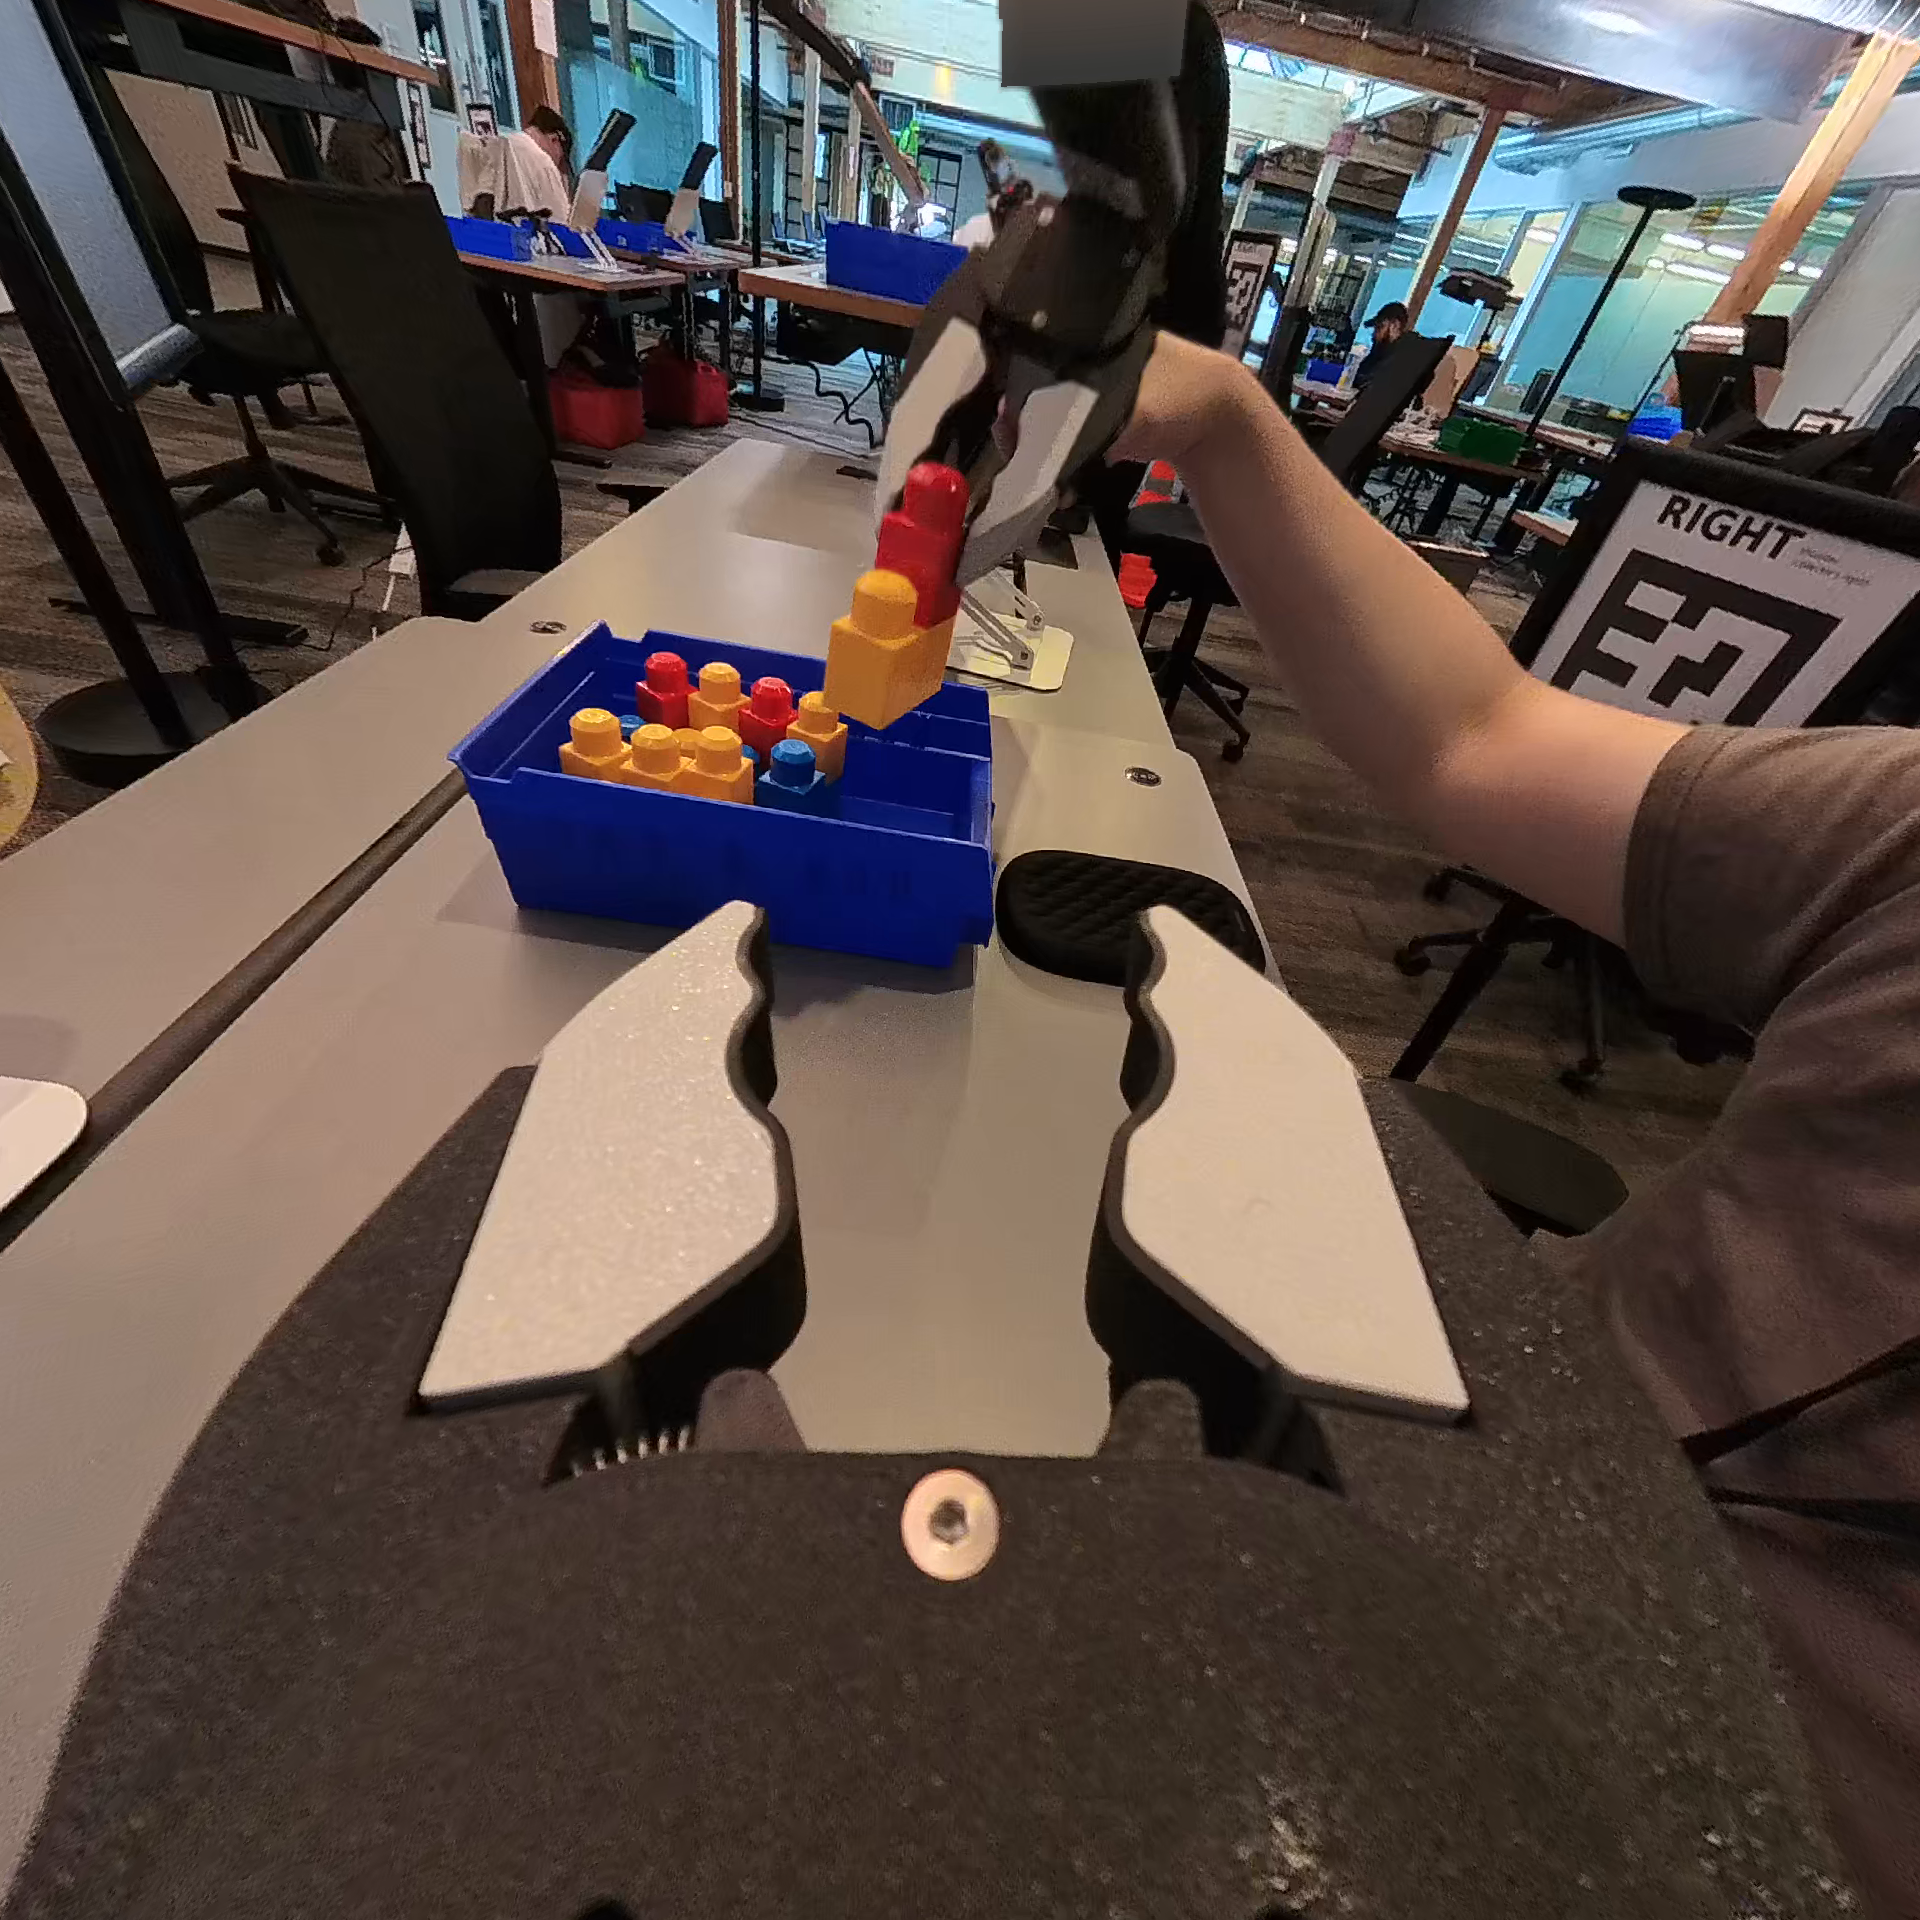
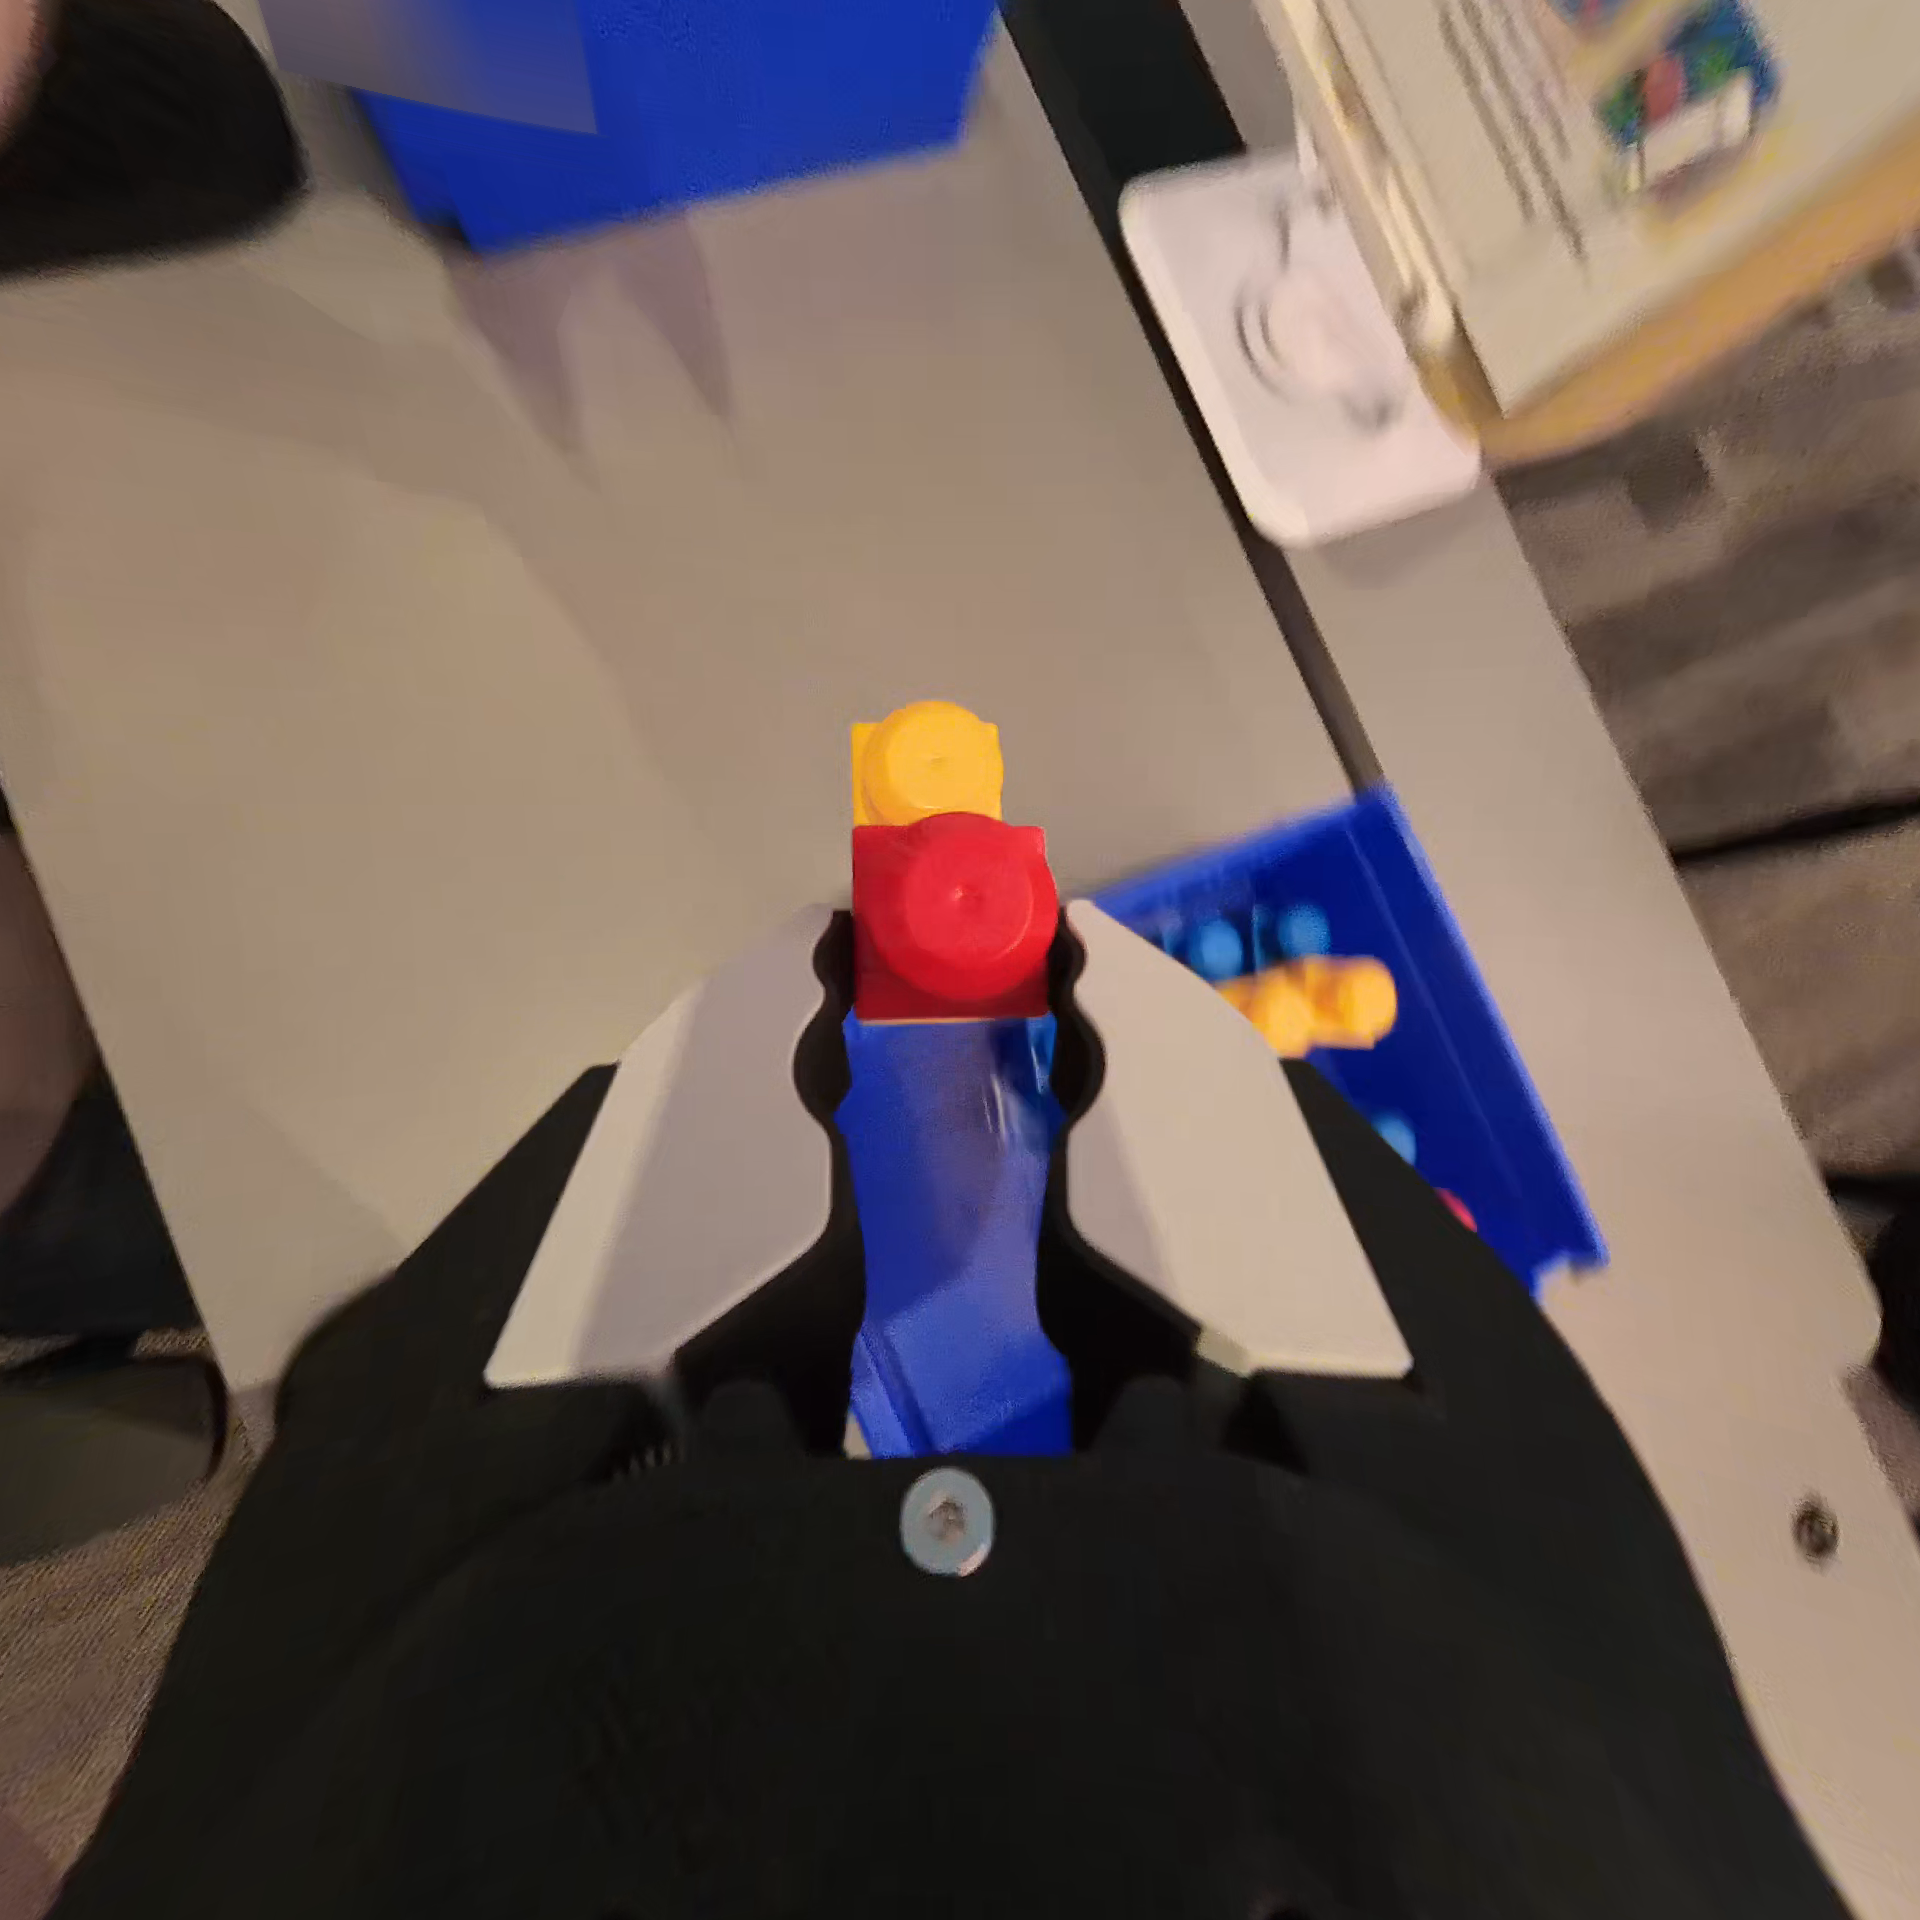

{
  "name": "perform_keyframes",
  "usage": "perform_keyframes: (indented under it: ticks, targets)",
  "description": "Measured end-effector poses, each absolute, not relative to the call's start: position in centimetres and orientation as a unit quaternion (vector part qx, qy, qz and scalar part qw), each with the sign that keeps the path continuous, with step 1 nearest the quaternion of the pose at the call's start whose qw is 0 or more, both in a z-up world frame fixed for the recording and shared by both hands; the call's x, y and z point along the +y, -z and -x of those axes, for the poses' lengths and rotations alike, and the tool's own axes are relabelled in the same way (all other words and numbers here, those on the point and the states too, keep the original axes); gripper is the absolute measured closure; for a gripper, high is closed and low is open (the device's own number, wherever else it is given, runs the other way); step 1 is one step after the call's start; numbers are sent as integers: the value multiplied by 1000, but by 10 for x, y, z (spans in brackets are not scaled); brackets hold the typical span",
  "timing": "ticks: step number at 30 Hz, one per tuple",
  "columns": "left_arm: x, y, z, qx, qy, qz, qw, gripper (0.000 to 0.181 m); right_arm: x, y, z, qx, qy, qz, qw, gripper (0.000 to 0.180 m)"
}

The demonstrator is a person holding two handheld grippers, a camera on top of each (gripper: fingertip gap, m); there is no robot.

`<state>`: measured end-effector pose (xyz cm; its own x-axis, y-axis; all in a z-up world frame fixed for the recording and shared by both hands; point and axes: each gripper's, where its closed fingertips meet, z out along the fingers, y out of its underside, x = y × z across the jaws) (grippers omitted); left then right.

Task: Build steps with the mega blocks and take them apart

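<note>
Red block (image 2: 948, 930) with joined yellow block (image 2: 925, 764) clamped between right tool (image 2: 951, 935) tips; left tool (image 1: 951, 935) empty, spread.

A grey table (image 1: 312, 935) is carrying a blue bin (image 1: 748, 873) of loose blocks. A black textured pad (image 1: 1091, 914) is lying just beside the bin's right end. A white stand base (image 1: 1023, 655) is sitting behind the bin.

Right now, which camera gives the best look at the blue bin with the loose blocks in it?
The left wrist view: the blue bin sits whole and sharp on the grey table, its yellow, red and blue blocks visible. The right wrist view shows only a blurred part of it, mostly hidden behind the right gripper and its red block.
</note>
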<state>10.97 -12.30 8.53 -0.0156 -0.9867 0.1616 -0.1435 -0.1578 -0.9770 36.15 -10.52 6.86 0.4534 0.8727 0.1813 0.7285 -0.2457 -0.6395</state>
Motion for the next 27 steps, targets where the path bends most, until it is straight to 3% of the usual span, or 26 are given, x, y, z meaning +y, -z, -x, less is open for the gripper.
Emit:
perform_keyframes:
  ticks: [5,12,21,27]
  targets:
    - [-122,-81,-111,503,503,572,408,117,-109,13,-453,-489,-64,830,261,142]
    - [-113,-66,-115,495,491,600,391,117,-105,93,-483,-531,-15,823,201,142]
    - [-94,-80,-86,467,480,607,428,115,-94,100,-513,-556,79,813,158,140]
    - [-75,-100,-32,424,435,630,483,115,-86,72,-507,-561,108,796,202,137]
